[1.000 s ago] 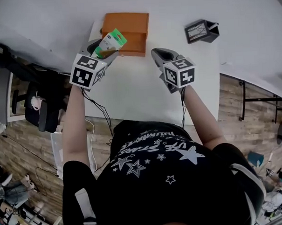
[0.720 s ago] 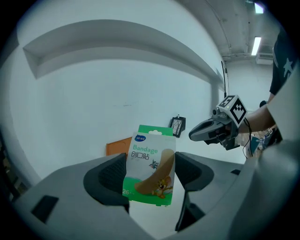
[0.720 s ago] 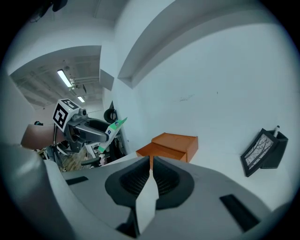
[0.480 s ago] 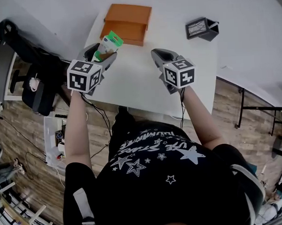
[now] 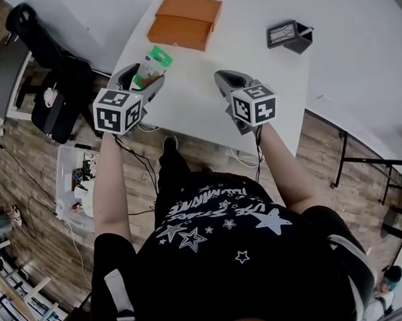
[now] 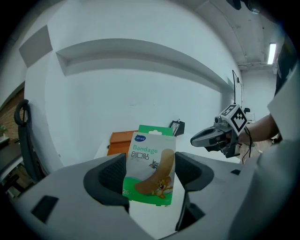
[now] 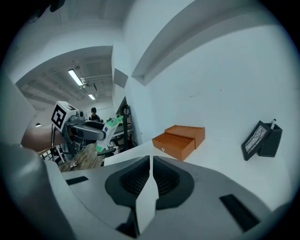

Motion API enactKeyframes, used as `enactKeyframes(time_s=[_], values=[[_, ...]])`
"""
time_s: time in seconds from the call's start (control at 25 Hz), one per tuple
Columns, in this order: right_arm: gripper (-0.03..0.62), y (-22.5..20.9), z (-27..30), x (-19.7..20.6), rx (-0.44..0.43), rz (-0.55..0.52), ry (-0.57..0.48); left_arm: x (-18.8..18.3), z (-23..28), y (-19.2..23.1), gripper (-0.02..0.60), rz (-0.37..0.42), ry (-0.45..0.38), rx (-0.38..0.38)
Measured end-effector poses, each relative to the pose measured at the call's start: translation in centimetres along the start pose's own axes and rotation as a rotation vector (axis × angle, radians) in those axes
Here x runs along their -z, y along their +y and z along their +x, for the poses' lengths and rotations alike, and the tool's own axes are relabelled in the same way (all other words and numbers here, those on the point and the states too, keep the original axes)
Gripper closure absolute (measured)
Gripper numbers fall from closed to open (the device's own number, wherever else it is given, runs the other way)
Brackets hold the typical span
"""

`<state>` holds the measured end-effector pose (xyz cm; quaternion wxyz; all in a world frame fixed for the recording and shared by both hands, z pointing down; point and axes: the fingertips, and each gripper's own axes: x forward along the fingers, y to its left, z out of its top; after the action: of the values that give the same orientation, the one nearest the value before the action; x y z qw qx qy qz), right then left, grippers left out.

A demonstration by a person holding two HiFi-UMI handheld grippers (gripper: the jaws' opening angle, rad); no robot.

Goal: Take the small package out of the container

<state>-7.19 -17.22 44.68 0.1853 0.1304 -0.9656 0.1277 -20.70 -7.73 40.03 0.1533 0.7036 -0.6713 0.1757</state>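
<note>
My left gripper (image 5: 144, 75) is shut on the small package (image 5: 152, 63), a green and white bandage pack, and holds it upright above the table's near left part. In the left gripper view the small package (image 6: 151, 165) stands between the two dark pads of my left gripper (image 6: 149, 172). The container, an orange box (image 5: 185, 21) with its drawer pulled out, sits at the table's far edge, apart from both grippers. My right gripper (image 5: 225, 79) hovers over the table to the right, jaws together with nothing in them. In its own view my right gripper (image 7: 151, 171) is shut too.
A black desk holder (image 5: 289, 37) stands at the far right of the white table (image 5: 199, 110). A black chair (image 5: 58, 83) and a box of cables (image 5: 76, 185) stand on the wooden floor to the left. A white wall runs behind the table.
The left gripper has carried the package back from the orange box towards the near left of the table. The right gripper has hardly moved.
</note>
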Motion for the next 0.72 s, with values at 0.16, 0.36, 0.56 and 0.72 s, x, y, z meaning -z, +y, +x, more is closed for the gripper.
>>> enactKeyframes(time_s=[0.16,0.36,0.56,0.72], values=[[0.540,1.3,-1.4,1.0,-0.022,-0.012,0.005,1.6,-1.7,-1.5,0.229,-0.035,-0.002,-0.029],[0.540,2.7,-2.8,2.1,-0.035,-0.021,0.013,3.1,-3.7,-2.7,0.229,-0.107,-0.023,-0.067],[0.540,4.0,-3.7,3.2,-0.051,-0.028,0.018,4.8,-5.4,-3.7,0.229,-0.174,-0.050,-0.118],[0.542,4.8,-4.0,3.9,-0.065,-0.035,0.030,5.8,-6.5,-4.4,0.229,-0.213,-0.065,-0.152]])
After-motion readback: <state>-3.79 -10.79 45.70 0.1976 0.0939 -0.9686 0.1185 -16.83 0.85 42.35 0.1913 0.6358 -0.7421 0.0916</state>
